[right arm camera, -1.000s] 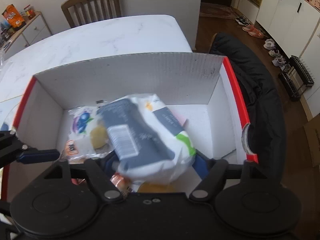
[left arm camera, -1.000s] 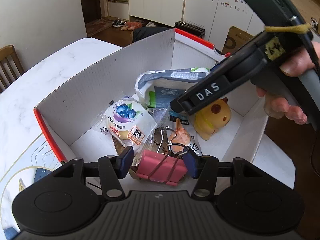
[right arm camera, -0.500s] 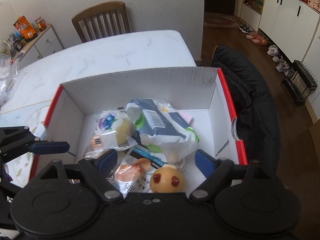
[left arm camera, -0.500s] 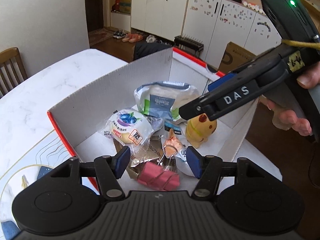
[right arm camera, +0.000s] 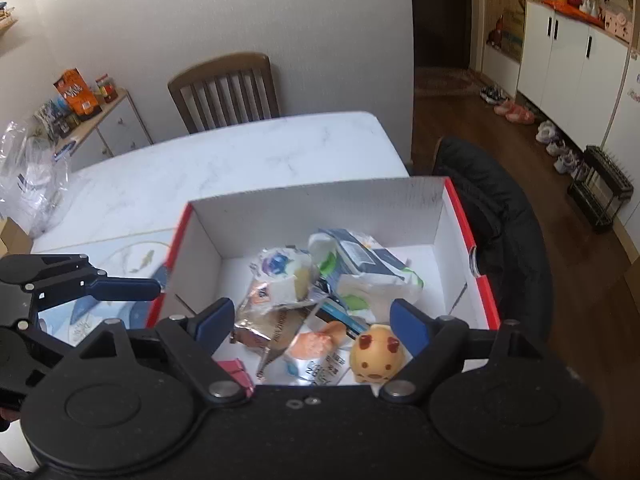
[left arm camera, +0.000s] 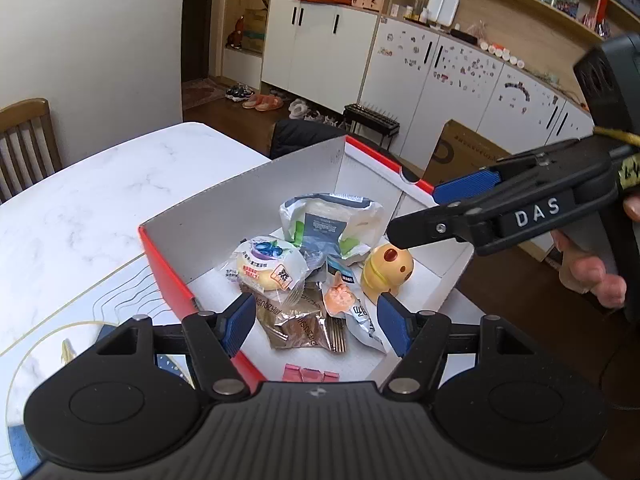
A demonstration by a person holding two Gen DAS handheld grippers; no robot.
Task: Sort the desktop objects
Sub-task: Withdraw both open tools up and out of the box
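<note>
Fingers (left arm camera: 240, 322) of left gripper (left arm camera: 316, 322): spread wide, nothing between them, raised above near end of box (left arm camera: 240, 200). Fingers (right arm camera: 408, 324) of right gripper (right arm camera: 310, 322): likewise spread wide, nothing pinched, raised above box edge on opposite side. Right gripper also visible from left wrist view (left arm camera: 460, 208), with blue pad and "DAS" lettering, gripped by a hand (left arm camera: 592, 272).

Box: white cardboard with red rim, standing on white marble table (left arm camera: 100, 200) near its edge. Contents, all loose on box floor:
- Grey-and-white wipes pack (left arm camera: 332, 224), toward far wall, tilted.
- Blueberry bun packet (left arm camera: 268, 266), just beside wipes pack, toward left wall.
- Brown foil snack packet (left arm camera: 296, 324), partly under bun packet.
- Orange snack sachet (left arm camera: 340, 298), touching foil packet.
- Yellow toy figure (left arm camera: 386, 266), upright, near right wall, just beside wipes pack.
- Pink binder clip (left arm camera: 310, 374), at near wall, mostly hidden by left gripper body; also seen in right wrist view (right arm camera: 236, 370).

Same items confirmed in right wrist view: wipes pack (right arm camera: 368, 272), bun packet (right arm camera: 280, 276), toy figure (right arm camera: 376, 356).

Surroundings: wooden chair (right arm camera: 224, 88) at far table side; dark jacket (right arm camera: 492, 200) beside box; clear plastic bag (right arm camera: 32, 176) on table; patterned mat (left arm camera: 60, 320) under near box corner.
</note>
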